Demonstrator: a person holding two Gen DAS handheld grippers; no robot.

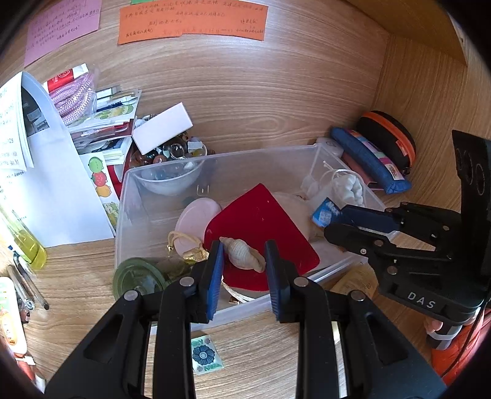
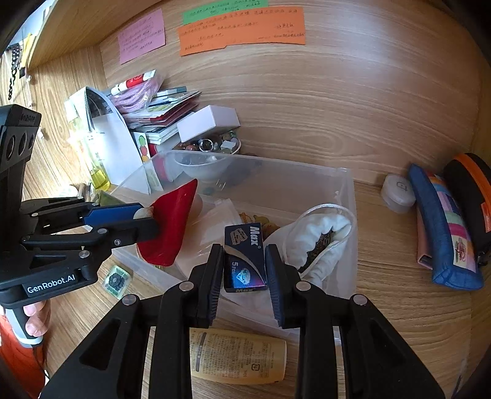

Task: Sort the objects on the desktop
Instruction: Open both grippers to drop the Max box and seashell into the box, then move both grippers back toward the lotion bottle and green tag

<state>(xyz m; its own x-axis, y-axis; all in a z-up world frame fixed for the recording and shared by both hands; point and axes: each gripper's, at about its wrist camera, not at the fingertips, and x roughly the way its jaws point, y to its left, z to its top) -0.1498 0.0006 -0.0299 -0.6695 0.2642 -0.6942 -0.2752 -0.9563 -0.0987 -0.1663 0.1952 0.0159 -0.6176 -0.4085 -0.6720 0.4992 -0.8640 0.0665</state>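
Over the clear bin's point(image 1: 172, 184) near edge, the left gripper point(image 1: 244, 270) pinches a seashell point(image 1: 244, 254) and the right gripper point(image 2: 244, 270) clamps a Max box point(image 2: 245, 254), apparently poised to drop both inside.

A light wood-grain desktop point(image 1: 276, 353) lies beneath the tongs, daylight glossing it. Ahead of them rises a matching wooden back panel point(image 2: 307, 92), bearing pink point(image 2: 141, 35) and orange paper notes point(image 2: 242, 29).

Right gripper point(image 2: 244, 267) clamps a blue Max box point(image 2: 244, 256) over the clear bin point(image 2: 348, 196)
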